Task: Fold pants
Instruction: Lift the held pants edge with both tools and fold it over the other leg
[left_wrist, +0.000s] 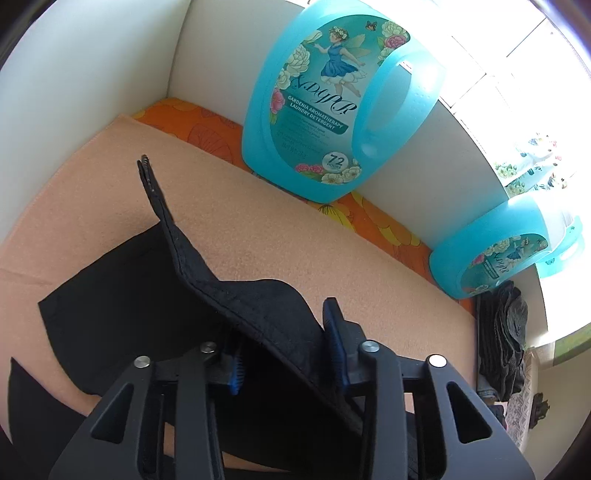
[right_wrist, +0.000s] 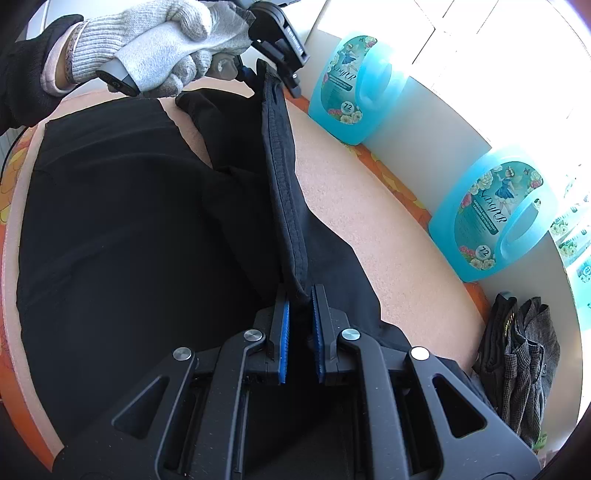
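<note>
In the left wrist view the left tool (left_wrist: 288, 354) is pinching a hemmed edge of the black pants (left_wrist: 122, 306), the cloth passing between its blue pads (left_wrist: 334, 343) and rising in a stiff strip toward the upper left; the rest of the pants lies dark on the peach mat (left_wrist: 295, 229) that covers the table (left_wrist: 373, 218), whose orange flowered cloth shows along the far edge; a blue detergent jug (left_wrist: 332, 107) stands upright on that cloth against the white wall, a second jug (left_wrist: 491, 258) to its right, and a heap of dark clothes (left_wrist: 506, 339) lies beyond the mat's right end. In the right wrist view the right tool (right_wrist: 300, 321) is pressed nearly together on the same hem, which runs taut from its pads (right_wrist: 283, 332) up to the left tool (right_wrist: 258, 79) held by a grey-gloved hand (right_wrist: 159, 48); the pants (right_wrist: 129, 240) spread over the left and middle of the mat (right_wrist: 351, 177), partly lifted along the held edge; both jugs (right_wrist: 354, 88) stand at the right by the wall, and the clothes heap (right_wrist: 521, 354) sits at the lower right, apart from the pants.
</note>
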